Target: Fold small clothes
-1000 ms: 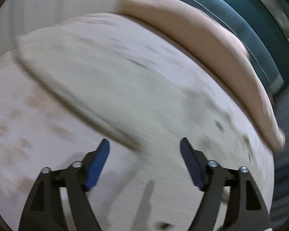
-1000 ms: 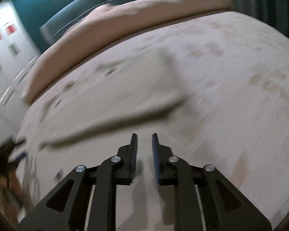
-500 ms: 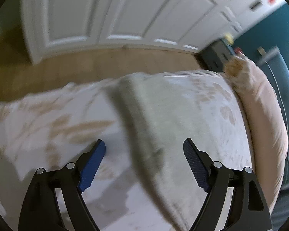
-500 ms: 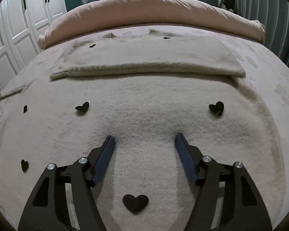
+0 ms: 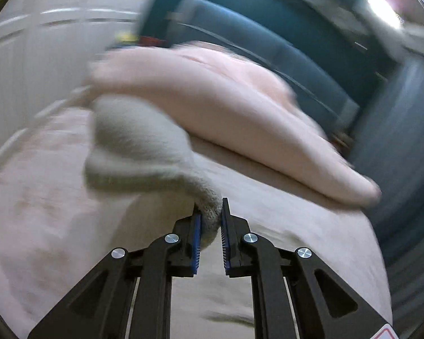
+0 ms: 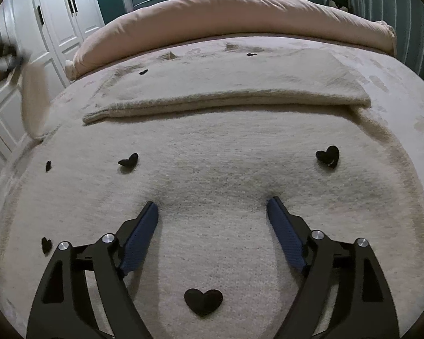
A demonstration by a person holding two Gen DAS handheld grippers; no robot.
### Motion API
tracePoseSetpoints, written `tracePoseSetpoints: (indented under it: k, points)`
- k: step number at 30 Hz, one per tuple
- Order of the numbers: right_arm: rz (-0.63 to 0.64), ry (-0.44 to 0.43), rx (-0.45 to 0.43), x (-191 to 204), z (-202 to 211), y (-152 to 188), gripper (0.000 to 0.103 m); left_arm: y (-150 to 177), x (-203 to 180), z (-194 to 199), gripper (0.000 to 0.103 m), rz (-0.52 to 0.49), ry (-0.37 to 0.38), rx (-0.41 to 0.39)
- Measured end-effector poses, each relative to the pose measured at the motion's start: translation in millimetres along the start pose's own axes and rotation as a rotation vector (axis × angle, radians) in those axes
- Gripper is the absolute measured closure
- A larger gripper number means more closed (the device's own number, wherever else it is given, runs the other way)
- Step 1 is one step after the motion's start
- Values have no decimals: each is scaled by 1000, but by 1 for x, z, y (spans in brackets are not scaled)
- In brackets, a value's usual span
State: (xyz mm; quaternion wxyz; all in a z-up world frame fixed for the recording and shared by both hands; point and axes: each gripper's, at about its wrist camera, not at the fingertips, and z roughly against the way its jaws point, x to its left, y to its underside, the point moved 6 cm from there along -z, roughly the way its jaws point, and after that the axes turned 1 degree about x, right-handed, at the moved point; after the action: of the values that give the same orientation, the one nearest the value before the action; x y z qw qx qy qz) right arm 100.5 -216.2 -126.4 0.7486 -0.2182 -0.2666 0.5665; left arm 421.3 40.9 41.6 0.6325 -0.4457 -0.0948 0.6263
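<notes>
Having clamped a cuff of the fuzzy cream heart-dotted sweater, the left gripper now lifts it off the bed's left edge for a fold, while the right gripper rests wide open mid-garment.

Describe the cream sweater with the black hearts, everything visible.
The cream sweater looks like fuzzy knit, dotted with black felt-like hearts. It lies flat on the bed, its far part folded over into a band. The right tongs press on its middle, open. At the left edge a piece is lifted, blurred; the left tongs are shut on that thick edge. A pink duvet lies beyond.
</notes>
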Motion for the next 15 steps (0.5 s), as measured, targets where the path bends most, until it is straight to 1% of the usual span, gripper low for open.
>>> tracePoseSetpoints:
  k: [1, 2, 4, 5, 6, 7, 8, 9, 10, 11, 12, 14, 15]
  points:
    - [-3, -8, -1, 0, 0, 0, 23, 16, -28, -9, 88, -3, 41, 29]
    - [-5, -14, -1, 0, 0, 0, 21, 39, -56, -21, 85, 22, 86, 76]
    - [-7, -29, 0, 1, 0, -1, 20, 68, -75, -38, 85, 74, 143, 138]
    - [-9, -36, 0, 2, 1, -2, 19, 84, -80, -47, 85, 97, 145, 169]
    - [-10, -41, 0, 2, 1, -2, 19, 108, -84, -61, 74, 114, 145, 228]
    - [-12, -49, -1, 2, 0, -2, 18, 130, -86, -73, 68, 110, 140, 302]
    - [-15, -56, -3, 2, 0, -2, 18, 152, -85, -81, 67, 105, 127, 369]
    - [-21, -66, -5, 1, 0, -2, 17, 172, -77, -86, 67, 103, 105, 417]
    - [-27, -76, -7, 0, 1, -3, 17, 183, -65, -87, 67, 110, 83, 425]
    - [-30, -81, -8, 0, 1, -3, 17, 188, -53, -84, 67, 133, 60, 414]
    - [-32, -83, -9, 0, 1, -3, 17, 189, -32, -79, 65, 195, 47, 393]
    - [-31, -83, -9, 1, 1, -4, 17, 180, 17, -71, 61, 376, 36, 350]
    - [-32, -82, -9, 1, 1, -4, 17, 174, 37, -66, 60, 448, 28, 329]
